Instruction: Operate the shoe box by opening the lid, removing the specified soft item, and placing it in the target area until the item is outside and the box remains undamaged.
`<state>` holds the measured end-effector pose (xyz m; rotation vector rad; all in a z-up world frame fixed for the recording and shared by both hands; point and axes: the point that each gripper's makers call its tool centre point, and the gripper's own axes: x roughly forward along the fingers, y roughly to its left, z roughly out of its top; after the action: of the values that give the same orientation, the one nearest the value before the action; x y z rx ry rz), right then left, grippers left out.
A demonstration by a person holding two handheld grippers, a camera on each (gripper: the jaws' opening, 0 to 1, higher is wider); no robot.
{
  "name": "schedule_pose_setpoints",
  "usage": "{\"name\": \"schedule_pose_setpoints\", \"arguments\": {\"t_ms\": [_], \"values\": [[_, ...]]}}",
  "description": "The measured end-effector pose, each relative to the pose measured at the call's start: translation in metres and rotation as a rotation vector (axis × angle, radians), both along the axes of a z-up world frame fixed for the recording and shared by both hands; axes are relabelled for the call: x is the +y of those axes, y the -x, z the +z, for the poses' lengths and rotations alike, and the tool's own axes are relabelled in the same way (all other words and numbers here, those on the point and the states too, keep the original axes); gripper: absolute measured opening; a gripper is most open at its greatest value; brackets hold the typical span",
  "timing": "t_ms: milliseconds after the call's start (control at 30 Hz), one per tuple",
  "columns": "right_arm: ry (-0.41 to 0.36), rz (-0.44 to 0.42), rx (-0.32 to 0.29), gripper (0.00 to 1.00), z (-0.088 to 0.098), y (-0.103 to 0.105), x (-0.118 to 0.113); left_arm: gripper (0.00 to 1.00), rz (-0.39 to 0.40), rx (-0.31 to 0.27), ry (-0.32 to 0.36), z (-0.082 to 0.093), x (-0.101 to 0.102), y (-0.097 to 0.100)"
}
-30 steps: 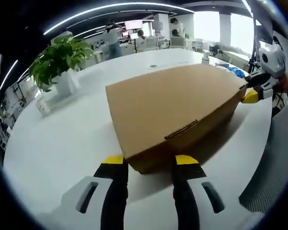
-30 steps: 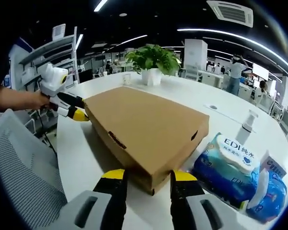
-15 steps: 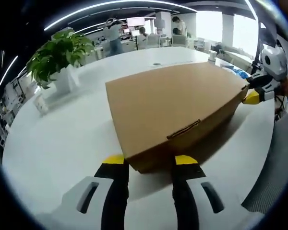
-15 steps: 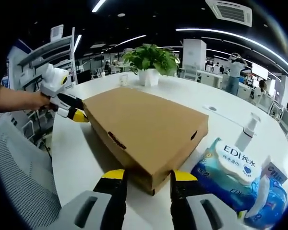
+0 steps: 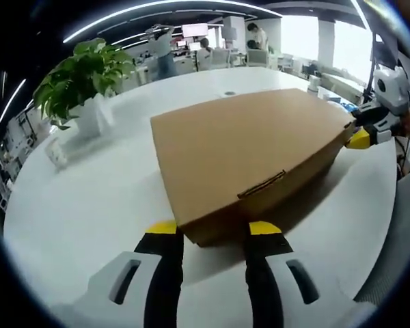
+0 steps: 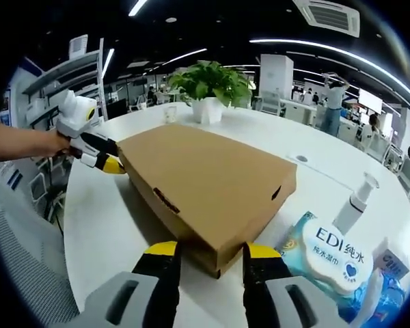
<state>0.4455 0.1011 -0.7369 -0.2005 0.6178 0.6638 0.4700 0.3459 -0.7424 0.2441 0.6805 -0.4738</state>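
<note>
Nothing much is shifting since a second ago: both grippers are still bracketing opposite corners of the closed shoe box (image 5: 249,160) on the white table (image 5: 89,205), left gripper (image 5: 212,231) and right gripper (image 6: 211,253) jaws spread, gripping nothing.

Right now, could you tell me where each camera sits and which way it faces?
Left gripper view: rides the left claw at one box corner, facing the plant.
Right gripper view: rides the right claw at another corner, wipes pack beside; a forearm shows.
Shared: box, plant, opposite claw.
</note>
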Motion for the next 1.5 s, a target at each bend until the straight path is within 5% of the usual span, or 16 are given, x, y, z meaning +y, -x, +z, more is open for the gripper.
{"name": "schedule_pose_setpoints", "arguments": {"t_ms": [467,800,1500], "values": [[0.015,-0.008,0.015,0.33,-0.001,-0.025,-0.001,0.33,-0.002,0.007,0.002,0.000,-0.001,-0.025],[-0.019,-0.026,0.035,0.34,0.001,-0.026,-0.006,0.35,-0.013,-0.002,0.032,0.000,0.000,-0.025],[-0.058,-0.162,-0.099,0.55,0.057,0.010,-0.068,0.62,0.017,-0.109,0.159,0.055,0.004,0.029]]}}
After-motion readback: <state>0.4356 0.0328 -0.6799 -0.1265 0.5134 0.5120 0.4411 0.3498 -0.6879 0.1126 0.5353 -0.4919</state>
